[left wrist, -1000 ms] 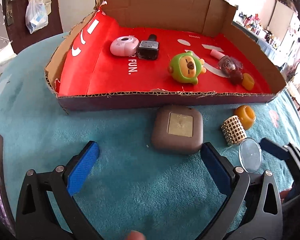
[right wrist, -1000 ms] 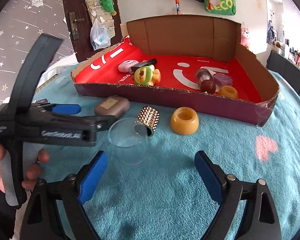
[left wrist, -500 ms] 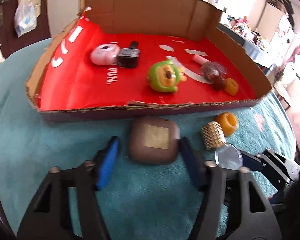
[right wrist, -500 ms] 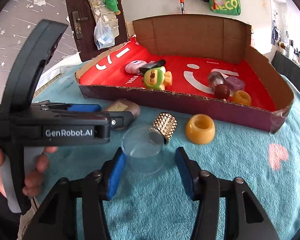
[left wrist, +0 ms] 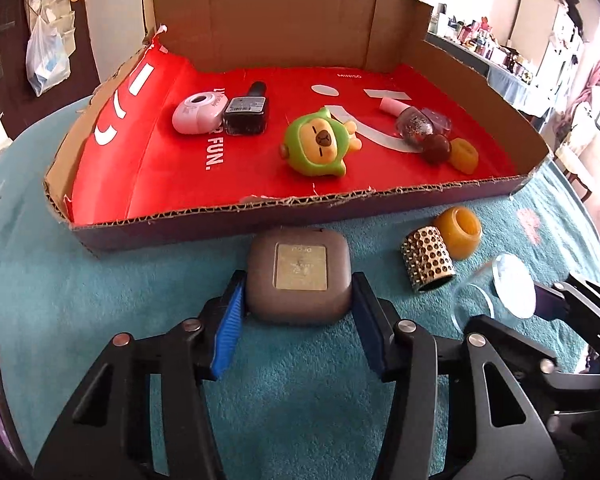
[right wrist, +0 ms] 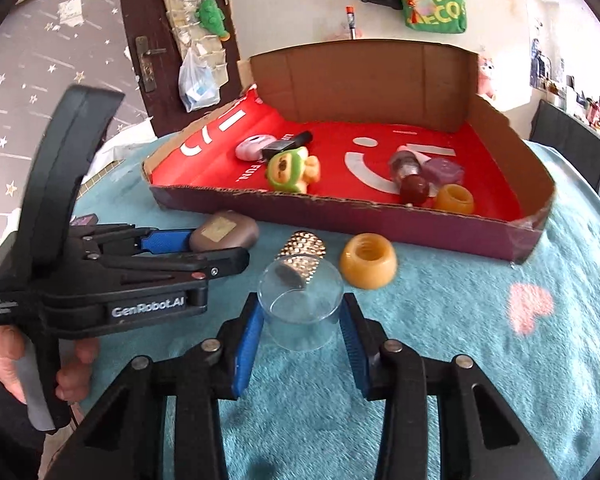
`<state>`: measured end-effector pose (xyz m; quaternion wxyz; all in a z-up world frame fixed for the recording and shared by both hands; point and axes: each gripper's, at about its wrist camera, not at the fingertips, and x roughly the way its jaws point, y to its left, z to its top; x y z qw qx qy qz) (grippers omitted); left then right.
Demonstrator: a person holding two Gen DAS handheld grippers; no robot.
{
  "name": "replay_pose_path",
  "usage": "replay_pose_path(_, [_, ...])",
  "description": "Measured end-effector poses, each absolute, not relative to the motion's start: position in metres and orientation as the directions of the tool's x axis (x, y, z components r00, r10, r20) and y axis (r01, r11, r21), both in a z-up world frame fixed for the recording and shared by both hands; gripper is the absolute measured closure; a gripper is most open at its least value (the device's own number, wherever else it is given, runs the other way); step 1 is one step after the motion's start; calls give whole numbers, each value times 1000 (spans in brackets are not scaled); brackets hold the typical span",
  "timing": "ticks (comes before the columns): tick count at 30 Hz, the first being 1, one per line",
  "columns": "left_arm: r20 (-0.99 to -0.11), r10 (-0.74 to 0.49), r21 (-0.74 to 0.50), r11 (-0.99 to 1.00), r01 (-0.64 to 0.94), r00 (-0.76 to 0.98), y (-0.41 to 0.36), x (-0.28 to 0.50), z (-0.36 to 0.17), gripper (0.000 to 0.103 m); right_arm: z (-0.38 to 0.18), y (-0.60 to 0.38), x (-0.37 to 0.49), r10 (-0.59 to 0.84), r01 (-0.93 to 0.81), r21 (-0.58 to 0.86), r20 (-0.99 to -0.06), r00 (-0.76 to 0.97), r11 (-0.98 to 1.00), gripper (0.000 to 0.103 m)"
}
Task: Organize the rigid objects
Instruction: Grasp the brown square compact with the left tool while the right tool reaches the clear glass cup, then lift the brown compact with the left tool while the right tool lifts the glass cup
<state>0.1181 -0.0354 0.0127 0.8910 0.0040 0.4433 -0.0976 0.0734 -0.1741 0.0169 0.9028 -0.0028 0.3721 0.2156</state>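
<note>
A brown square case (left wrist: pixel 300 276) lies on the teal cloth just in front of the cardboard box (left wrist: pixel 260 216). My left gripper (left wrist: pixel 298 304) is shut on it, pads against both its sides; it also shows in the right wrist view (right wrist: pixel 224 232). A clear plastic cup (right wrist: pixel 300 308) lies on its side on the cloth. My right gripper (right wrist: pixel 300 328) is closed around it, pads touching its walls. A studded gold cylinder (right wrist: pixel 302 250) and an amber ring (right wrist: pixel 367 260) lie right behind the cup.
The box's red floor (left wrist: pixel 172 168) holds a pink round thing (left wrist: pixel 198 114), a black bottle (left wrist: pixel 246 114), a green toy (left wrist: pixel 318 144), a glitter bottle (left wrist: pixel 414 124), a brown ball (left wrist: pixel 436 148) and an amber piece (left wrist: pixel 464 156). A door and cluttered shelves stand behind.
Both grippers moved forward and closed: the left onto the brown case, the right onto the clear cup. Both were wide open a second ago.
</note>
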Motion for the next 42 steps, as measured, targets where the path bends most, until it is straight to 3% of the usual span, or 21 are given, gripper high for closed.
replay_pose_path(23, [-702,-275,-156,959,235,657,-30,72,59,55,50,-188,67,430,-399,199,-618,658,895,61])
replay_pose_path(42, [-668,-266,-145,963,229,695,-18,97,83,55,75,-192,89,428,-413,170,-592,683,895,61])
